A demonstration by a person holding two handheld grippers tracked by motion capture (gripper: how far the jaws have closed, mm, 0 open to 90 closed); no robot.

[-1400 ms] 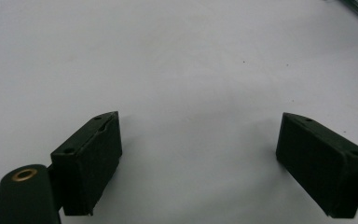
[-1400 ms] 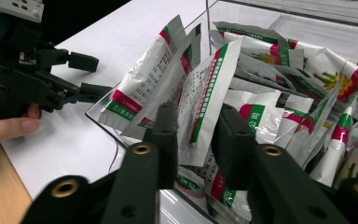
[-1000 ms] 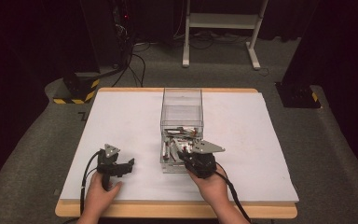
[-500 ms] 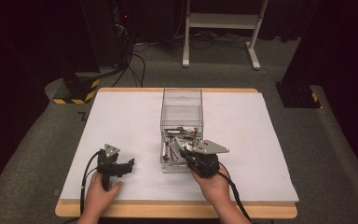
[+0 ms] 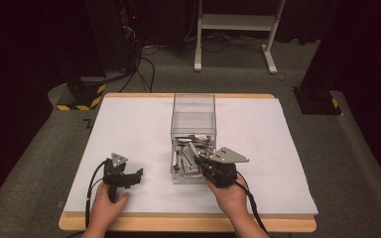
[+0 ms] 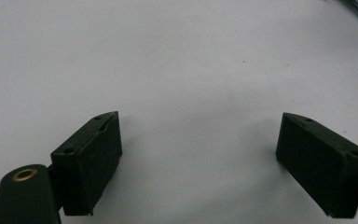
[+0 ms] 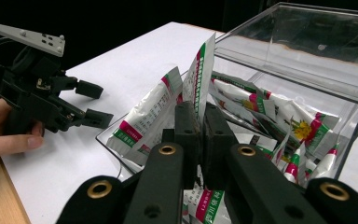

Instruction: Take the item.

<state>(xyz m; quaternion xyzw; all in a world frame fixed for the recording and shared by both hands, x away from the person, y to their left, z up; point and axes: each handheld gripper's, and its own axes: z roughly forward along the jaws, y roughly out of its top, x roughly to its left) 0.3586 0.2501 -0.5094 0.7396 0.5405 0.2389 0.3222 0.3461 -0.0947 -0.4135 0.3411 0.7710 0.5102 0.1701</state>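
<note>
2 black jaws of the right gripper are pressed together on the flat tail of a white ointment tube, which stands up out of the pinch with its green and red print facing the right gripper view. In the high view the right gripper sits over the near end of the clear box, so the tube is at the near rim, partly raised above the heap of matching tubes still lying inside. A second tube leans against the held one just to its left and seems to rest on the box's near wall.

To do this lift well, I would keep the pinch firm and raise the tube straight up until its lower end is above the rim, because a sideways pull would likely drag that leaning neighbour over the wall and onto the white table. The grip is on a thin crimped edge, so a slow rise guards against the tube swinging or slipping out.

The left gripper rests on the table well apart from the box, its jaws spread with nothing between them, as the left gripper view confirms with bare table beneath. It could steady the box wall if the box starts to shift.
</note>
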